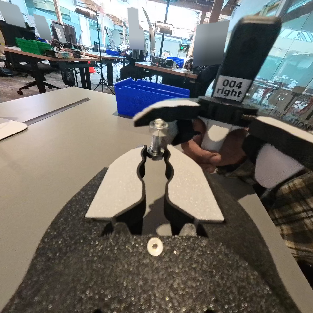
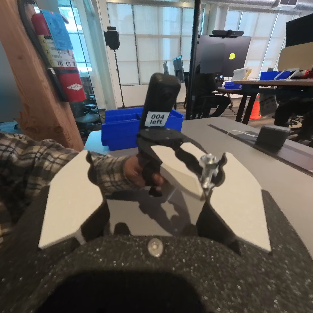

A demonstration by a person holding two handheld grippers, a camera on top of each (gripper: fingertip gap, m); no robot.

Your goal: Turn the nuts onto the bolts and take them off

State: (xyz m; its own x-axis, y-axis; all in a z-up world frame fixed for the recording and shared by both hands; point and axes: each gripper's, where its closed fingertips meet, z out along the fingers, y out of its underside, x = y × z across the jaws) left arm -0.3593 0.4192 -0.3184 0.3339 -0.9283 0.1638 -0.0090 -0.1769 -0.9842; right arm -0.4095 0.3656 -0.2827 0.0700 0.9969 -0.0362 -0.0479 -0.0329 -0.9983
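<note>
Steel caught the light where the bolt (image 1: 156, 144) stood upright, head down, pinched by its hex head between the notched tips of my left claw (image 1: 155, 156), which was clenched on it above the grey tabletop (image 1: 67, 144). The nut (image 1: 158, 129) sat high on the threaded shank, close to the free end. My right claw (image 2: 157, 171) was spread wide; in the right wrist view only one finger (image 2: 237, 194) lay against the nut's side, the other (image 2: 71, 194) well apart from it, so it gripped nothing.

I judged the risks as these. With a single flat pad brushing a smooth hexagonal nut, any spin would slip rather than turn it. If the nut came off the last threads unheld, it would drop to the tabletop and roll, perhaps toward the far edge where the blue bin (image 1: 149, 96) stood. The left hold was narrow, metal head in hard scalloped plastic, so a sideways push from the right could tilt or twist the bolt out.

Finger faces were matte pale grey, smooth, over black contoured edges; the claw bodies were black and pebbled. The bin was glossy moulded plastic, the tabletop flat and dull.
</note>
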